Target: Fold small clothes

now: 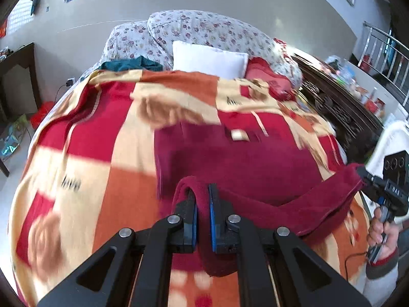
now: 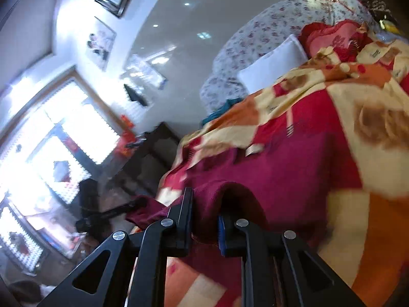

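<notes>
A dark red fleece garment (image 1: 245,163) lies on the bed's patterned blanket (image 1: 102,133), with a pale label near its far edge. My left gripper (image 1: 202,199) is shut on a fold of the garment's near edge, lifted off the blanket. My right gripper (image 2: 204,212) is shut on the same near edge further right; it also shows at the right of the left wrist view (image 1: 363,176), where the edge hangs stretched between the two. In the right wrist view the garment (image 2: 281,174) spreads away over the blanket (image 2: 378,133). The frames are blurred.
A white pillow (image 1: 208,60), a floral quilt (image 1: 204,29), a teal cloth (image 1: 127,64) and a red cushion (image 1: 265,76) lie at the head of the bed. A carved dark wooden bed frame (image 1: 337,112) runs along the right. A dark side table (image 1: 18,81) stands left.
</notes>
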A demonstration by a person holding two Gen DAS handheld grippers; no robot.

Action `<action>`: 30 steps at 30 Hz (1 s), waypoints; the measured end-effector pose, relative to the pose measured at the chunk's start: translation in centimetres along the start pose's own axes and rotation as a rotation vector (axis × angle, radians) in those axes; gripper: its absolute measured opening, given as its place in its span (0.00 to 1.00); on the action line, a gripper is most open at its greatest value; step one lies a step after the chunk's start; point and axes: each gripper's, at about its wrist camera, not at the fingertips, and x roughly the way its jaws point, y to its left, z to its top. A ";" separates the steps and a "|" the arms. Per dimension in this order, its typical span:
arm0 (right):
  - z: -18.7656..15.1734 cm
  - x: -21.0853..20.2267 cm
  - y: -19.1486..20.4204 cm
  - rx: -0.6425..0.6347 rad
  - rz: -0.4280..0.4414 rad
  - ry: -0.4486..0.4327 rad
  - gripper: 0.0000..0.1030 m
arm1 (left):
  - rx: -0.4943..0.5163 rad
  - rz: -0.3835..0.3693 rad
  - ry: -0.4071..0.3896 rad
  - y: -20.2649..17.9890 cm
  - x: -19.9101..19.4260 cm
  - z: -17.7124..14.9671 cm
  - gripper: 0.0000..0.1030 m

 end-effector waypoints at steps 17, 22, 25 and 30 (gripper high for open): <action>6.0 2.8 -7.5 0.176 -0.134 -0.137 0.74 | -0.154 0.087 -0.016 3.6 7.4 6.8 0.71; 5.7 3.8 -4.6 0.028 -0.195 -0.046 0.60 | -0.089 0.082 -0.045 2.3 6.2 6.3 0.73; 4.8 7.1 -3.1 -0.089 -0.302 0.052 0.40 | -0.043 0.110 -0.008 1.2 7.9 5.6 0.73; 4.6 11.8 -6.0 -0.095 -0.450 0.113 0.36 | -0.015 0.232 0.050 0.9 13.3 5.1 0.73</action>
